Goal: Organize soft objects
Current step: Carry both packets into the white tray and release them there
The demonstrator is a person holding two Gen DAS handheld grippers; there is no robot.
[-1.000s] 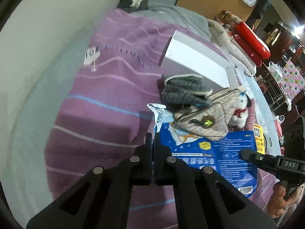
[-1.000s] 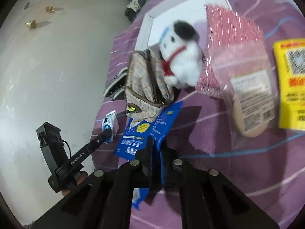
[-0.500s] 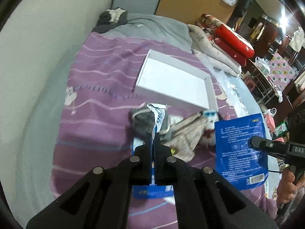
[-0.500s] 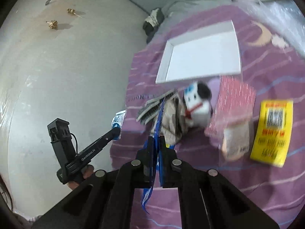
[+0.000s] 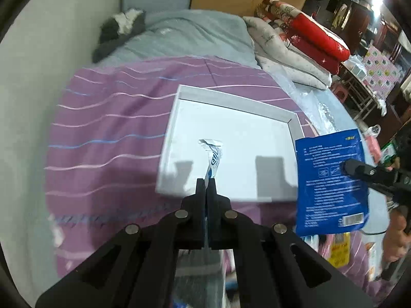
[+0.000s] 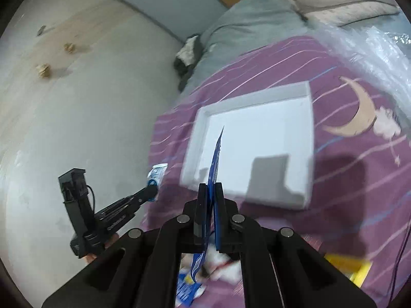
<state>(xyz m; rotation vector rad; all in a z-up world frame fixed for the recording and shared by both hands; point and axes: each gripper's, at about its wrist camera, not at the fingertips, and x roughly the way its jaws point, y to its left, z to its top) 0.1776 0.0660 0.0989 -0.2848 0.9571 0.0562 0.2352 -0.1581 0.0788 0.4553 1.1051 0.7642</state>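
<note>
both grippers (image 5: 206,183) (image 6: 211,188) pinch packets (image 5: 212,157) (image 6: 214,159) above white tray (image 5: 231,102).

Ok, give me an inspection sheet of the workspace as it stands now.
Surface: purple striped bedspread on a bed, with a grey blanket at the far end.
Job's things: blue packet lifted off the bed, held near the white tray; the tray's inside looks bare.
Clutter: yellow packet and a white plush toy, partly hidden, on the bedspread; clear plastic wrap at the bed's edge.
Grippers: left gripper shut on a corner of the blue packet; right gripper shut on the packet's edge.
Cables: thin dark cable across the bedspread.
Surroundings: pale wall, red cushions, dim furniture behind.
</note>
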